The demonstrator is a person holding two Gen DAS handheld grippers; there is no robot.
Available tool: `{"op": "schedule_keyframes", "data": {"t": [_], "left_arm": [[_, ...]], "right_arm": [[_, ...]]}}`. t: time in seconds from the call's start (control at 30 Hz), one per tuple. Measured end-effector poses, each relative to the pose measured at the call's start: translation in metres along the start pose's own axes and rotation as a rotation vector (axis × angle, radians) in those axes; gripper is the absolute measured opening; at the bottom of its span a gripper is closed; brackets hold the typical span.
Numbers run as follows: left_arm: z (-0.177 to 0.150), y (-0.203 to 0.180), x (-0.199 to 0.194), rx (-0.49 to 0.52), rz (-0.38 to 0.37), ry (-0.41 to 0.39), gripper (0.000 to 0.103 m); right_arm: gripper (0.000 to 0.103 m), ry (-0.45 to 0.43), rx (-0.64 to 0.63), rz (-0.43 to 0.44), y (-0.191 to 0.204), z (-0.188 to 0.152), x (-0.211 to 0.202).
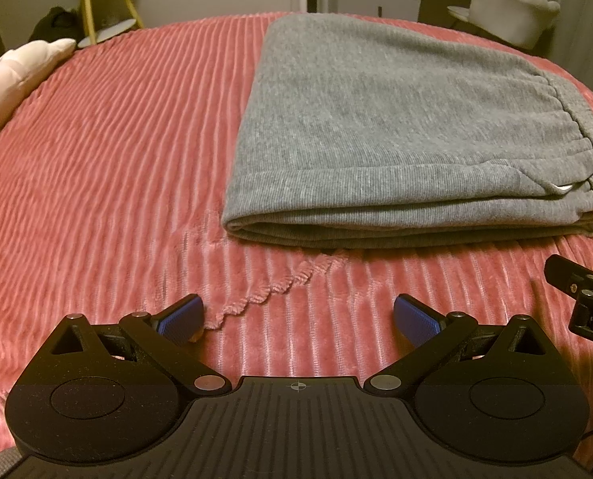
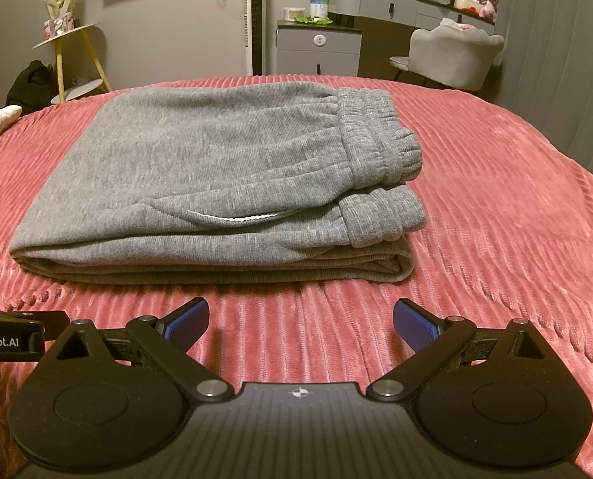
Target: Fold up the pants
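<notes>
Grey sweatpants point(image 1: 376, 127) lie folded in a flat stack on the pink ribbed bedspread point(image 1: 116, 139). In the right wrist view the pants point(image 2: 216, 171) show their elastic waistband point(image 2: 376, 135) on the right, over the cuffs. My left gripper point(image 1: 298, 319) is open and empty, low over the bedspread, in front of the pants' left corner. My right gripper point(image 2: 300, 319) is open and empty, in front of the pants' near edge. Each gripper's body shows at the other view's edge.
A white pillow point(image 1: 12, 76) lies at the bed's left edge. Beyond the bed stand a yellow-legged side table point(image 2: 68, 52), a grey cabinet point(image 2: 316, 52), a grey chair point(image 2: 452, 56) and a dresser with bottles point(image 2: 408, 4).
</notes>
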State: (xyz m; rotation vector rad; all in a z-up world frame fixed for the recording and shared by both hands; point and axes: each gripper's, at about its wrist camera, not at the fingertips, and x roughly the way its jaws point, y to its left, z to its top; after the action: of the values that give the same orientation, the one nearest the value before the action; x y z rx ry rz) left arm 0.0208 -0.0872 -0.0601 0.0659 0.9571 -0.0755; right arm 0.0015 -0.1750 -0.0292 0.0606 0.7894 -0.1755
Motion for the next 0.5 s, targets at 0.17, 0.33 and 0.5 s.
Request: {"op": "schedule_keyframes", "data": {"t": [0.17,0.33,0.5], "left_arm": [[0.0003,-0.0003,0.0001,-0.001,0.000,0.001,0.103],[0.0000,-0.0006,0.0000,0.001,0.000,0.000,0.103],[0.0003,-0.0010,0.0005,0.000,0.000,0.000,0.103]], "right_arm": [[0.099,0.002,0.000,-0.001,0.0007,-0.0003,0.0002],[0.099,0.003,-0.001,-0.002,0.0009,-0.0004,0.0003],[0.099,0.005,-0.002,-0.003,0.0007,-0.0007,0.0009]]}}
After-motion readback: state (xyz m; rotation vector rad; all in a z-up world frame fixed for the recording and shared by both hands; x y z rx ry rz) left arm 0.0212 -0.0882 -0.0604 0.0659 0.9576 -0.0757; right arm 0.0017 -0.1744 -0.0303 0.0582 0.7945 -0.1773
